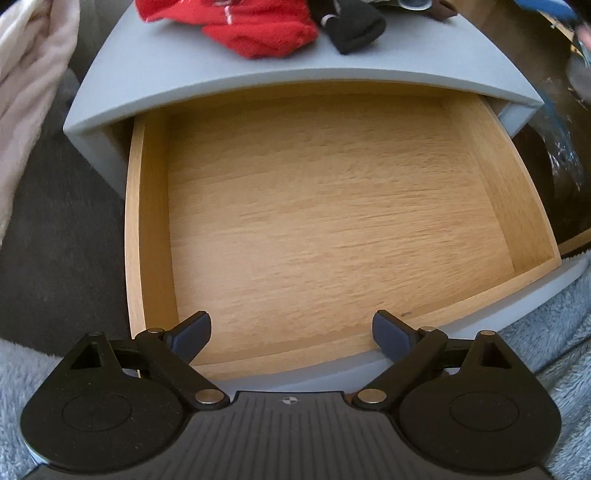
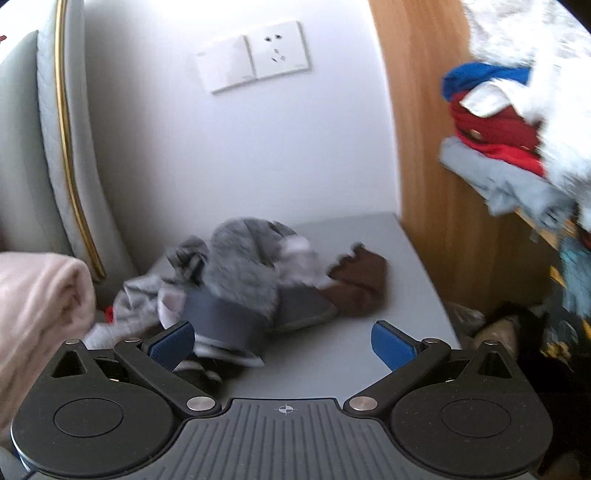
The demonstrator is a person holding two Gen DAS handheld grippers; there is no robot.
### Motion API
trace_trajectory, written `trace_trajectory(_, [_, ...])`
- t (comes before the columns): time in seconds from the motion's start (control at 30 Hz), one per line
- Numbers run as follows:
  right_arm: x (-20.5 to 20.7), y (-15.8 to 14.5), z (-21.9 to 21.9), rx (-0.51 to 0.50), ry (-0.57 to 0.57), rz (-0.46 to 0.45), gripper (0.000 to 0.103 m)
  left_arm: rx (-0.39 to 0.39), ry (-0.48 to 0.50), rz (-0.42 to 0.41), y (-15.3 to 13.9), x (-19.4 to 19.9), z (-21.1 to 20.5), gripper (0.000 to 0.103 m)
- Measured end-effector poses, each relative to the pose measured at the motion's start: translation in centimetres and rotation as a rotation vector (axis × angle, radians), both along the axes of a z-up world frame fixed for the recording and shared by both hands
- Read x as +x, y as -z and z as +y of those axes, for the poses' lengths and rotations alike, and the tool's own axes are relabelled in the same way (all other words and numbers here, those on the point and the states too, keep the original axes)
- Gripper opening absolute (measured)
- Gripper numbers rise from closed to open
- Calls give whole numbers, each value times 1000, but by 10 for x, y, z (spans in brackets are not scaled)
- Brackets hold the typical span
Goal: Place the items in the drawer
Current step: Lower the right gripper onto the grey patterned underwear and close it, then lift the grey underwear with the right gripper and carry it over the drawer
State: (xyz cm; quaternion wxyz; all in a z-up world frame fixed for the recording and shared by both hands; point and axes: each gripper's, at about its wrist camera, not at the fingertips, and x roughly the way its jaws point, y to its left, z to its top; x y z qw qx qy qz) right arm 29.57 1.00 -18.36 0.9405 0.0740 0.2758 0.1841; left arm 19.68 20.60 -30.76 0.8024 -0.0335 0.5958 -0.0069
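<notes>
While the left gripper [image 1: 291, 334] hung with its jaws spread wide and holding nothing above the front edge of the pulled-out drawer [image 1: 502, 184], the wooden drawer floor lay bare beneath it. Beyond the drawer, on the grey nightstand top [image 1: 155, 62], sat a red cloth [image 1: 258, 29] with a black sock [image 1: 354, 29] just beside it. The right gripper [image 2: 282, 341] was also spread wide and held nothing, low over the nightstand top [image 2: 369, 229]. Just ahead of it lay a grey furry slipper [image 2: 240, 273] among grey clothes [image 2: 140, 295], a brown sock [image 2: 362, 280] beside them. Behind stood a white wall with a socket [image 2: 277, 50].
</notes>
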Motion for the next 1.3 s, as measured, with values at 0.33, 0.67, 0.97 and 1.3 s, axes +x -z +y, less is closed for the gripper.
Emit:
trace_trajectory(0.33, [80, 6, 42, 17, -156, -57, 90, 42, 36, -33, -2, 0, -5, 100])
trace_trajectory(0.67, [131, 25, 74, -6, -228, 88, 68, -12, 16, -22, -1, 3, 1, 100])
trace_trajectory(0.97, [119, 0, 50, 83, -226, 10, 9, -46, -1, -21, 1, 4, 7, 100])
trace_trajectory(1.3, [108, -19, 27, 102, -247, -44, 1, -28, -12, -17, 0, 8, 3, 100])
